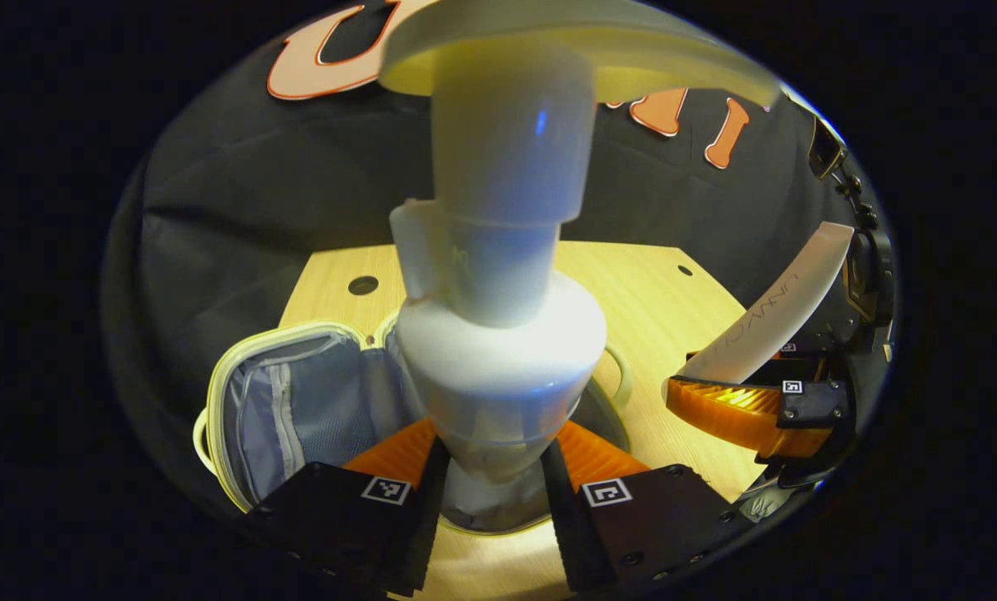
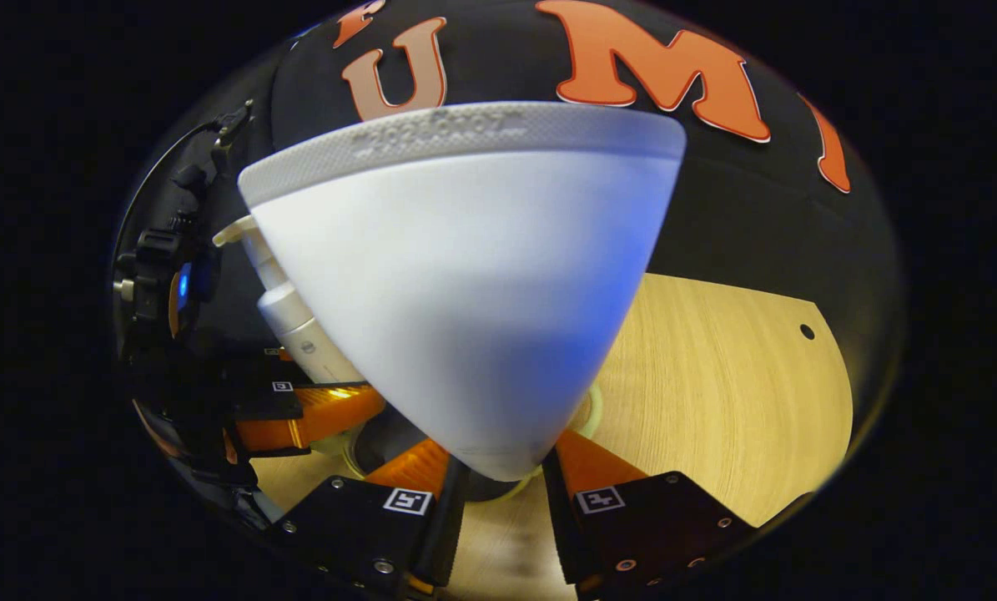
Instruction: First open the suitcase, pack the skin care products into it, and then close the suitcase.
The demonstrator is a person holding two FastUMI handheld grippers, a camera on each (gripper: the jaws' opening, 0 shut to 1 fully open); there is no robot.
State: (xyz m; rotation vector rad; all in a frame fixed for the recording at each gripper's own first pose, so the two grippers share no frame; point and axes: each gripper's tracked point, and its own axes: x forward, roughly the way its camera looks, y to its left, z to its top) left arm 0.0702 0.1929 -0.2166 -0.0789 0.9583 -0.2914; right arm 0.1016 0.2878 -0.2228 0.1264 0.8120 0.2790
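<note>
Packing step: the suitcase (image 1: 298,409) lies unzipped on the wooden table (image 1: 665,300), so this reads as the middle step, with products being carried to it.
Left gripper (image 1: 491,467): clenched on the pump bottle (image 1: 498,334), both orange fingers pressing its lower body; the pump head stands away from the tongs, up toward the wall.
Right gripper (image 2: 498,480): clenched on the white tube (image 2: 465,292), gripped at its narrow end, the crimped flat end fanning out well beyond the fingertips.
Suitcase place: just beyond and below the left gripper's fingers, its grey-lined half off to their left side; in the right gripper view a cream rim shows beneath the tube.
Other gripper: seen to the right in the left gripper view, holding the tube tilted.
Next move, as I judge it: lower each product into the lined cavity, then loosen the fingers once it rests.
Care needed: the rim lies near; keep the bottle inside it.
</note>
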